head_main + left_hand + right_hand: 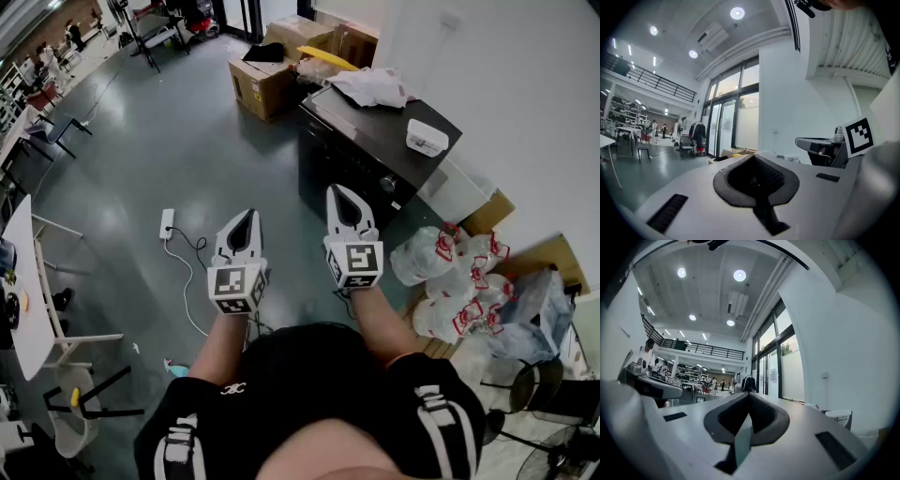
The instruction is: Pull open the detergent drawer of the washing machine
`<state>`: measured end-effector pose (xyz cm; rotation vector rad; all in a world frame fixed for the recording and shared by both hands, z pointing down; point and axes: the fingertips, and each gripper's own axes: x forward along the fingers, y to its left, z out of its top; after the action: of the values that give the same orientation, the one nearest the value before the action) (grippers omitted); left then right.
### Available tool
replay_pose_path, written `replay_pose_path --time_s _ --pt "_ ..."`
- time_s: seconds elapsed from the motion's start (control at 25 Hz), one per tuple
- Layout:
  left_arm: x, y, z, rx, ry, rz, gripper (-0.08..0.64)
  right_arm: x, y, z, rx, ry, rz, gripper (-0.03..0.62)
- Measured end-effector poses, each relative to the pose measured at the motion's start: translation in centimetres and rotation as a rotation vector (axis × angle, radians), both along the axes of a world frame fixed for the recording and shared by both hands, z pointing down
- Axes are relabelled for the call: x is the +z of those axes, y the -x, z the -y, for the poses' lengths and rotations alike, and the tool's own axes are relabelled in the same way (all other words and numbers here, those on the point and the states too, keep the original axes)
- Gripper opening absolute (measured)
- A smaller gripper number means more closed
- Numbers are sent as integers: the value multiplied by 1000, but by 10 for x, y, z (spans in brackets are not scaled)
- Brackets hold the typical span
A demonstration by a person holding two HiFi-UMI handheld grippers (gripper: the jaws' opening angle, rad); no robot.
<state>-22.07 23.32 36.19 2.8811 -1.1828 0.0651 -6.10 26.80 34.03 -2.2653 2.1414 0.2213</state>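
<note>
The washing machine (380, 141) sits far right, detergent drawer too small to pick out, with left hand-held gripper (248, 214) and right hand-held gripper (338, 190) short of it, both pinched together and empty, so reaching in closed probably bumps the panel.

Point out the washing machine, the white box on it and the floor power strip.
washing machine (375, 122): head view, bare dark top.
white box (427, 138): head view, its lid.
power strip (167, 223): head view, its middle.
</note>
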Motion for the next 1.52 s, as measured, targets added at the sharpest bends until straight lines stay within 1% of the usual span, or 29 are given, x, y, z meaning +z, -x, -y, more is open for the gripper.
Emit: replay_pose_path --time_s 0.32,0.6,0.8,1.0,1.12,1.24,1.4,1.52 --pt "-2 4 -1 15 -5 -2 0 -3 7 -2 3 -12 3 2" --pt "2 21 1 47 -7 -7 0 5 28 0 26 18 -6 2" --pt "3 30 4 68 -18 -6 0 9 38 -3 41 8 -2 2" --pt "6 28 12 77 -21 -3 0 12 39 6 21 7 -4 2" --pt "9 21 23 69 -31 -8 0 19 31 20 16 13 -8 2" --pt "14 11 45 45 -27 -6 0 25 18 44 -1 20 -11 2" --pt "22 -10 89 13 -19 3 0 26 -6 91 -31 15 -34 2" --pt "21 -32 125 -4 -33 9 0 25 -29 131 -46 7 -31 2"
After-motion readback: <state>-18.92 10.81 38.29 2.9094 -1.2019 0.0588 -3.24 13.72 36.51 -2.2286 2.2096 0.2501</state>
